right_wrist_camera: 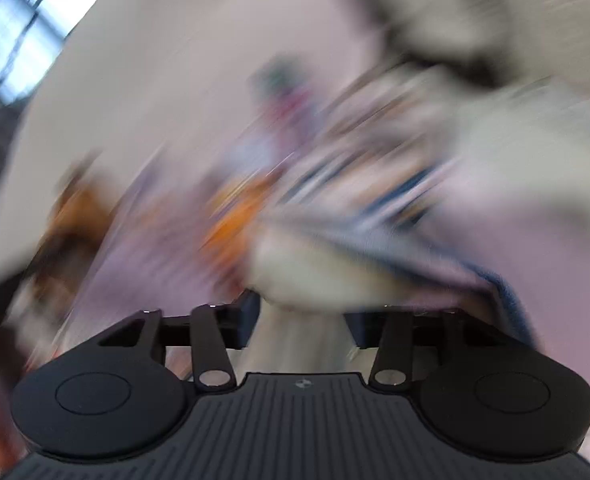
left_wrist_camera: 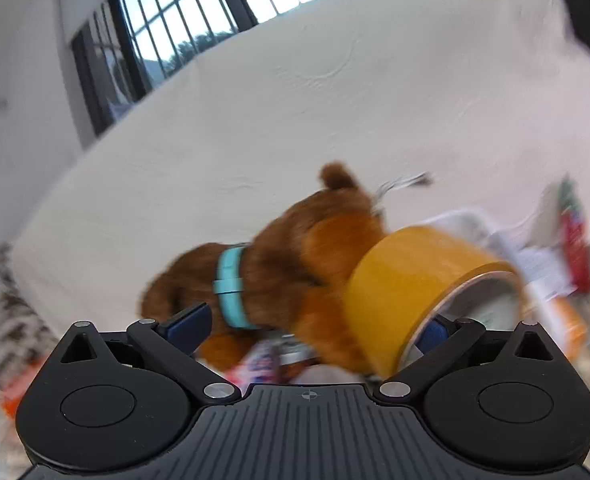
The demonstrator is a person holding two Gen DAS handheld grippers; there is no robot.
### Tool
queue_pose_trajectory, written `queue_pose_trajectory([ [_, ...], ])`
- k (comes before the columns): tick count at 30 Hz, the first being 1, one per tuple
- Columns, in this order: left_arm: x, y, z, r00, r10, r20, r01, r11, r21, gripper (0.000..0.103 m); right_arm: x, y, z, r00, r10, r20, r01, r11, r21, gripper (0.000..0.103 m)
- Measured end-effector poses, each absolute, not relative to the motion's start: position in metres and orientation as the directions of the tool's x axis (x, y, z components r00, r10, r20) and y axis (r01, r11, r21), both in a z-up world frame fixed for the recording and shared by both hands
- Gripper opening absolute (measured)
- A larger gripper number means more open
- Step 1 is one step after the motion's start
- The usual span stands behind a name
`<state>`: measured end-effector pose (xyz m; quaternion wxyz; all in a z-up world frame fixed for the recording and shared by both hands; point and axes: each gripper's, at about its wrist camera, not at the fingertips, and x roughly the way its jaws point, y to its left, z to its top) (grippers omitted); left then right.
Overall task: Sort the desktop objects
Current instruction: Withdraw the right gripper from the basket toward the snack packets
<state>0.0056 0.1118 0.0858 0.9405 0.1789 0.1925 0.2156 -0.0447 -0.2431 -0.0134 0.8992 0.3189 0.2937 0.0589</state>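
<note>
Crowding the wide-open left gripper (left_wrist_camera: 311, 326) are a plush dog (left_wrist_camera: 287, 264) and tape roll (left_wrist_camera: 411, 280); right gripper's (right_wrist_camera: 303, 322) state is unclear.

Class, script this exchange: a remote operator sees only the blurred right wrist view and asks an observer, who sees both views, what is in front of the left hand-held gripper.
Operator: What lies ahead of the left hand-held gripper?
Observer: A brown plush dog wearing a teal collar.
Operator: Anything nearer its fingers?
Observer: A yellow tape roll, tipped on its side by the right finger.
</note>
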Motion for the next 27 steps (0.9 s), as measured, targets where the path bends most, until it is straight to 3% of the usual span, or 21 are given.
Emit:
queue_pose_trajectory([
  [3, 0.006, 0.13, 0.095, 0.827, 0.446, -0.342, -0.337, 0.881, 0.332, 0.103, -0.05, -0.287, -0.002, 0.867, -0.063, -0.495, 0.33, 0.815, 0.476, 0.047],
  [4, 0.006, 0.136, 0.098, 0.827, 0.423, -0.37, -0.327, 0.897, 0.296, 0.103, -0.049, -0.297, 0.0, 0.851, -0.147, -0.504, 0.394, 0.814, 0.427, 0.045],
  [5, 0.005, 0.14, 0.099, 0.83, 0.405, -0.384, -0.315, 0.908, 0.276, 0.103, -0.045, -0.307, -0.001, 0.836, -0.15, -0.527, 0.414, 0.804, 0.428, 0.032],
  [7, 0.001, 0.142, 0.101, 0.831, 0.403, -0.384, -0.305, 0.907, 0.29, 0.103, -0.042, -0.313, -0.004, 0.829, -0.105, -0.55, 0.406, 0.788, 0.462, 0.031],
  [9, -0.001, 0.143, 0.1, 0.828, 0.396, -0.397, -0.278, 0.905, 0.322, 0.103, -0.043, -0.304, -0.003, 0.834, -0.109, -0.541, 0.395, 0.802, 0.448, 0.041],
  [10, -0.001, 0.146, 0.099, 0.83, 0.38, -0.408, -0.263, 0.912, 0.316, 0.103, -0.045, -0.296, -0.001, 0.85, -0.087, -0.519, 0.361, 0.814, 0.455, 0.062],
  [11, 0.0, 0.151, 0.097, 0.83, 0.365, -0.421, -0.254, 0.92, 0.298, 0.103, -0.049, -0.288, 0.003, 0.873, -0.058, -0.484, 0.314, 0.826, 0.468, 0.073],
  [13, 0.001, 0.159, 0.094, 0.822, 0.339, -0.457, -0.238, 0.935, 0.264, 0.103, -0.063, -0.269, 0.015, 0.91, -0.024, -0.415, 0.231, 0.859, 0.458, 0.075],
  [16, -0.006, 0.166, 0.096, 0.823, 0.313, -0.473, -0.228, 0.946, 0.229, 0.103, -0.068, -0.238, 0.032, 0.922, 0.134, -0.364, 0.051, 0.888, 0.457, 0.082],
  [20, -0.02, 0.173, 0.1, 0.826, 0.251, -0.504, -0.181, 0.966, 0.184, 0.103, -0.042, -0.205, 0.042, 0.869, 0.266, -0.417, -0.066, 0.897, 0.436, 0.083],
  [27, -0.038, 0.214, 0.102, 0.811, 0.135, -0.569, -0.191, 0.981, -0.04, 0.103, -0.024, -0.211, 0.032, 0.808, 0.312, -0.5, -0.067, 0.891, 0.448, 0.083],
])
